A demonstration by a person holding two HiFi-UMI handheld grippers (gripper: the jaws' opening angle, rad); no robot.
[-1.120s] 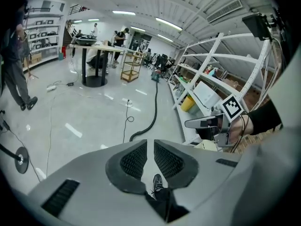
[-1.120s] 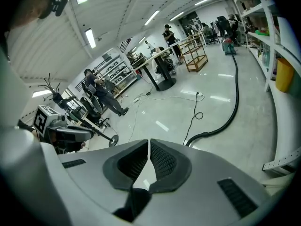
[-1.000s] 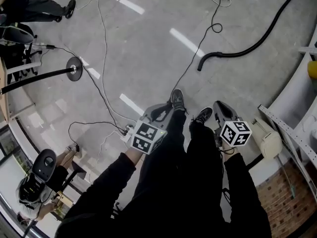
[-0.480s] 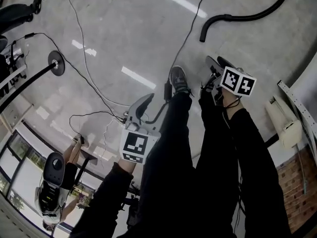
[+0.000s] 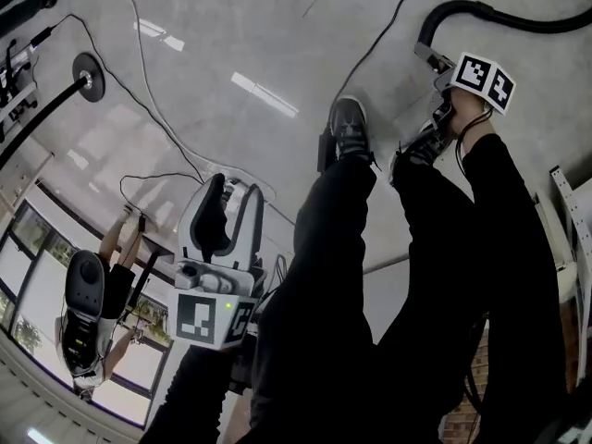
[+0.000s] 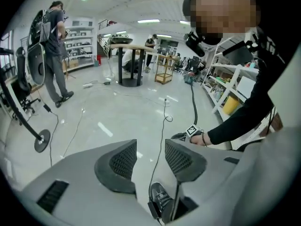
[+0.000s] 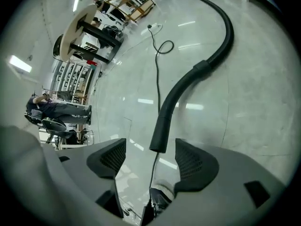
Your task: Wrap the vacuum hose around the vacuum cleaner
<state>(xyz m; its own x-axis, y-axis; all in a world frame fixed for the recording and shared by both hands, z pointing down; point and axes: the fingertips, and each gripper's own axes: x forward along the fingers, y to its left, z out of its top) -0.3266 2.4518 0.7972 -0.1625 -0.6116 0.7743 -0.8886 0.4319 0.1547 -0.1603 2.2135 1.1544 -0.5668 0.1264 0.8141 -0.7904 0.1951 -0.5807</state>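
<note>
The right gripper (image 7: pixel 148 149) had just been opening; its fingers stood apart, with the vacuum hose (image 7: pixel 188 81) end just beyond their tips, untouched. The left gripper (image 6: pixel 150 150), also just opening, stood apart on nothing.

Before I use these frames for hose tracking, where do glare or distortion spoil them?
Head view: ceiling-light streaks glare on the glossy floor. Right gripper view: fisheye bending and dark corners, yet the vacuum hose reads sharp. Left gripper view: same fisheye vignette, floor reflections.
</note>
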